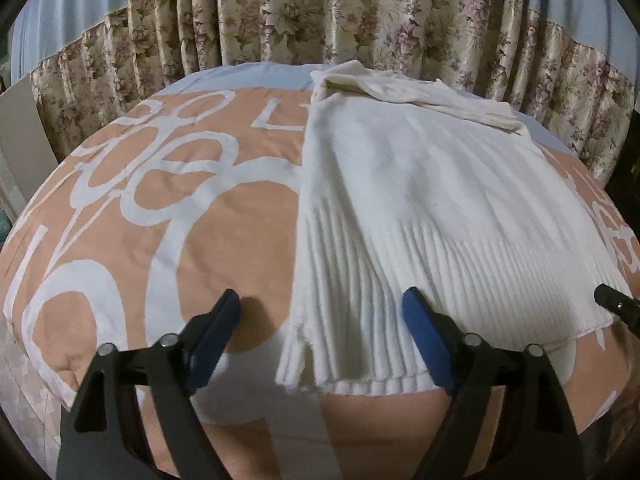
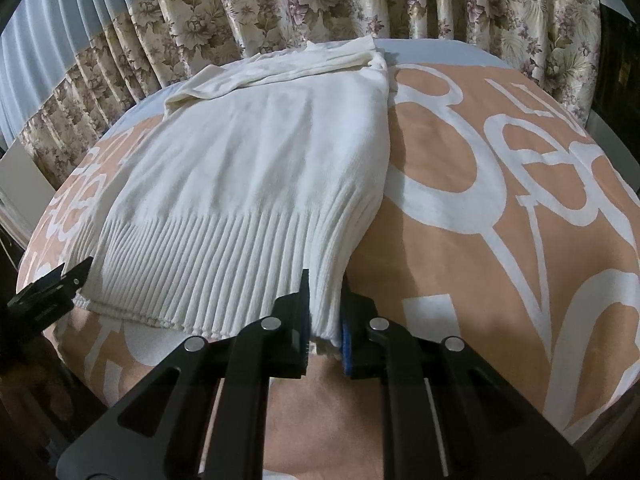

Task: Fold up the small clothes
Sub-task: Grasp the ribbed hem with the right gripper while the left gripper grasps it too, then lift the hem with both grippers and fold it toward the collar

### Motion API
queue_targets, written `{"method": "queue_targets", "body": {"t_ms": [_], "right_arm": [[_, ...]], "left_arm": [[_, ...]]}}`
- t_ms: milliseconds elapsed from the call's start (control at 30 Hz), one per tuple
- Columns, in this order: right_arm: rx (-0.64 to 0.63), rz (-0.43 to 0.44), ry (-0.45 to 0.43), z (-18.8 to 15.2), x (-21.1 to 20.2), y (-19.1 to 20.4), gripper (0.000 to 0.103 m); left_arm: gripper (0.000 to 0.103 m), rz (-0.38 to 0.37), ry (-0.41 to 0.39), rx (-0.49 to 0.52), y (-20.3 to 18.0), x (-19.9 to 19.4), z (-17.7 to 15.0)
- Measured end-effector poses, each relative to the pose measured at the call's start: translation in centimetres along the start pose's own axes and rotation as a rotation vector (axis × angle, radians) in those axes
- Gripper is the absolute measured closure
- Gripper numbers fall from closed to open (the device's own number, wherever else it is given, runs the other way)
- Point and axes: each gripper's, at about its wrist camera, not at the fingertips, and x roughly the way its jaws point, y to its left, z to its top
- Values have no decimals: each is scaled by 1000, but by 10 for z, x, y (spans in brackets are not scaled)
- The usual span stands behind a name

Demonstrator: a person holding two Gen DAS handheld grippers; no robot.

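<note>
A white knitted sweater (image 1: pixel 420 200) lies flat on the bed, ribbed hem toward me, a sleeve folded across its far end (image 1: pixel 420 88). My left gripper (image 1: pixel 320 312) is open, its jaws wide apart over the hem's left corner, one finger on the cover and one on the ribbing. My right gripper (image 2: pixel 326 312) is shut on the hem's right corner of the sweater (image 2: pixel 248 168), the fabric pinched between its pads. The right gripper's tip shows at the right edge of the left wrist view (image 1: pixel 616 306). The left gripper's tip shows at the left of the right wrist view (image 2: pixel 52 284).
The bed has a peach cover with large white letters (image 1: pixel 160 208), also in the right wrist view (image 2: pixel 500 208). A floral curtain (image 1: pixel 320 12) hangs close behind the bed's far edge. A pale board (image 1: pixel 20 140) stands at the left.
</note>
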Motion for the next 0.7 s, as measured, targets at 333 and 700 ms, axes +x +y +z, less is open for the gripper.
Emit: {"method": "queue_targets", "body": {"t_ms": [333, 700], "right_arm": [[-9, 11, -12, 4, -8, 0, 92], [-43, 7, -39, 12, -55, 2, 93]], "left_arm": [[96, -3, 0, 93, -12, -9, 12], [97, -4, -60, 123, 0, -67, 31]]}}
